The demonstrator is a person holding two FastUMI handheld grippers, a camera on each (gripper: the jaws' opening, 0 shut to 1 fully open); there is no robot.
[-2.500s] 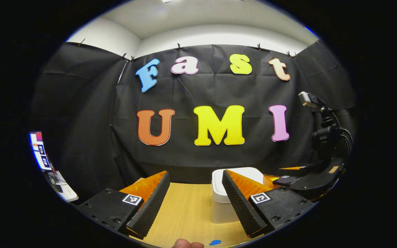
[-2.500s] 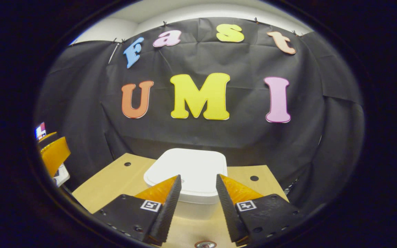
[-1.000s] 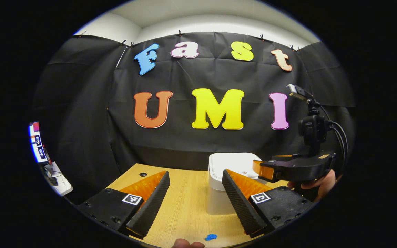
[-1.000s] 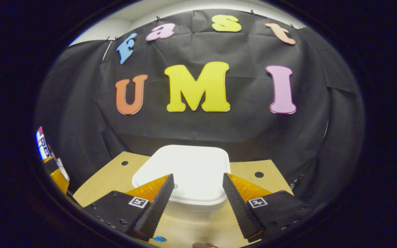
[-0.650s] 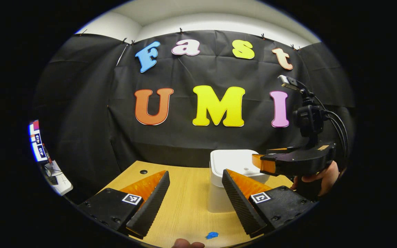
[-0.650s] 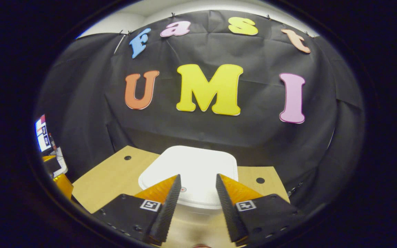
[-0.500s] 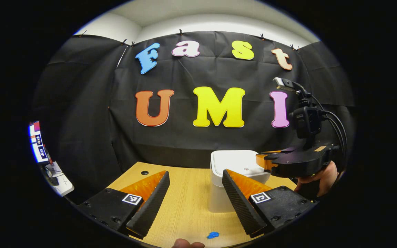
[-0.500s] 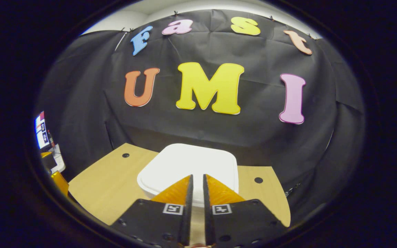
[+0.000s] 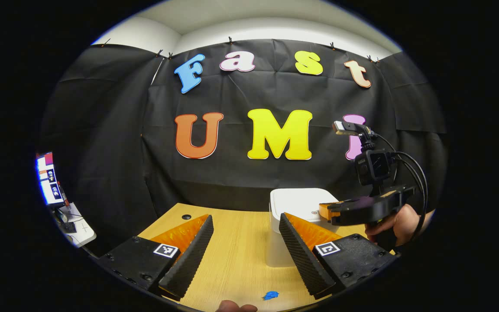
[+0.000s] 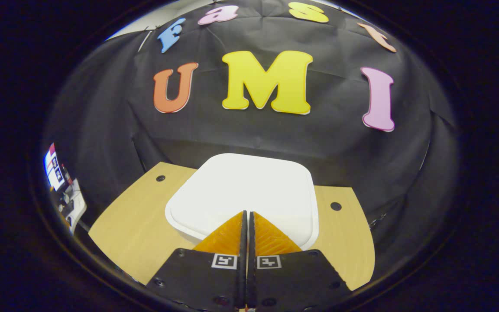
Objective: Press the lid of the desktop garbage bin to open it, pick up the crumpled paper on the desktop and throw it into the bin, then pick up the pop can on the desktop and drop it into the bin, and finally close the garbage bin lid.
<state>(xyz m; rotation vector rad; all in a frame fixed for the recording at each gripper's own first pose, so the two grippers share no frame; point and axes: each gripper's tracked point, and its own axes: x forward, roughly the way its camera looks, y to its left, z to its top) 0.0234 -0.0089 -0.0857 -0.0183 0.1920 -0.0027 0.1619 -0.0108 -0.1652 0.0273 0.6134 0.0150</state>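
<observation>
A white desktop bin point(image 9: 293, 216) with its lid point(image 10: 243, 193) down stands on the wooden desk. My right gripper point(image 10: 246, 213) is shut with nothing in it, its tips over the near part of the lid; whether they touch it I cannot tell. In the left gripper view that same right gripper point(image 9: 325, 211) reaches over the bin from the right, held by a hand point(image 9: 399, 219). My left gripper point(image 9: 246, 223) stands open to the left of the bin, above the desk, nothing between its fingers.
The desk point(image 9: 236, 255) carries a small blue mark point(image 9: 270, 295) near its front edge. Round holes point(image 10: 160, 178) pierce its far corners. A screen and a white side table point(image 9: 65, 208) stand far left. Black cloth closes the back.
My right gripper has gone from open to fully shut and has come lower and closer over the bin lid. The left gripper has barely moved.
</observation>
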